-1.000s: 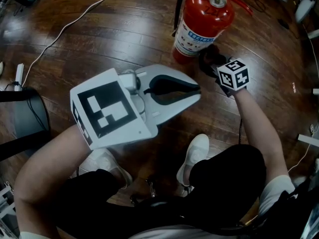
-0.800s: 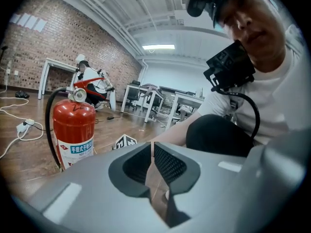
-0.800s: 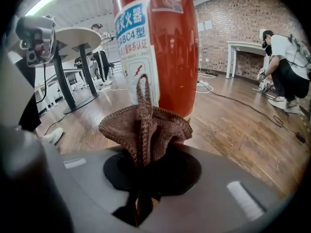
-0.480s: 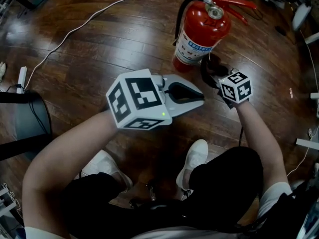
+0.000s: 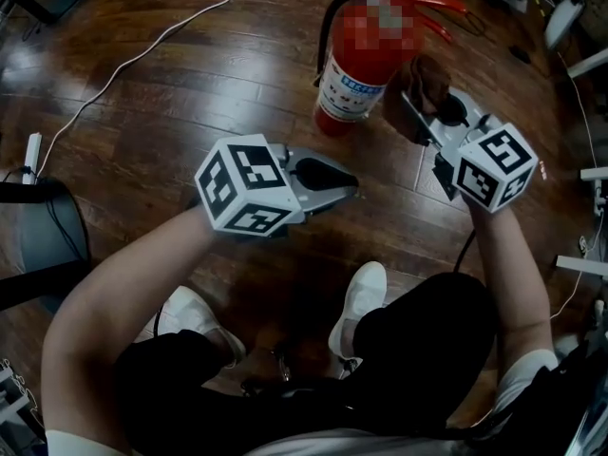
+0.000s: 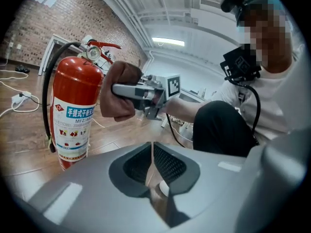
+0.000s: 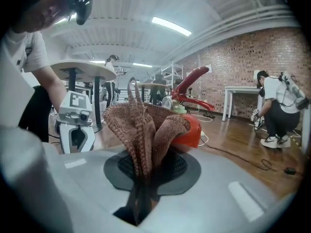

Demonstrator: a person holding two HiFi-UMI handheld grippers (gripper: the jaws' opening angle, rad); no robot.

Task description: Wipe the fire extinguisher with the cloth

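A red fire extinguisher (image 5: 353, 63) with a white label stands upright on the dark wooden floor. Just to its right my right gripper (image 5: 423, 103) is shut on a bunched brown cloth (image 5: 427, 76), level with the cylinder's upper part; I cannot tell whether the cloth touches it. In the right gripper view the cloth (image 7: 145, 125) stands up from the shut jaws, with the extinguisher's red top (image 7: 190, 128) behind it. My left gripper (image 5: 350, 188) is shut with nothing in it, below and short of the extinguisher's base. The left gripper view shows the extinguisher (image 6: 73, 106) and the cloth (image 6: 118, 97) beside it.
A white cable (image 5: 142, 41) runs across the floor at the upper left. A dark chair (image 5: 38, 240) stands at the left edge. My white shoes (image 5: 359, 297) are below the grippers. More cables and gear lie along the right edge. Another person (image 7: 274, 108) crouches in the background.
My right gripper has lifted the cloth from beside the extinguisher's base up to its upper right side. The left gripper has turned its cube and drawn slightly left.
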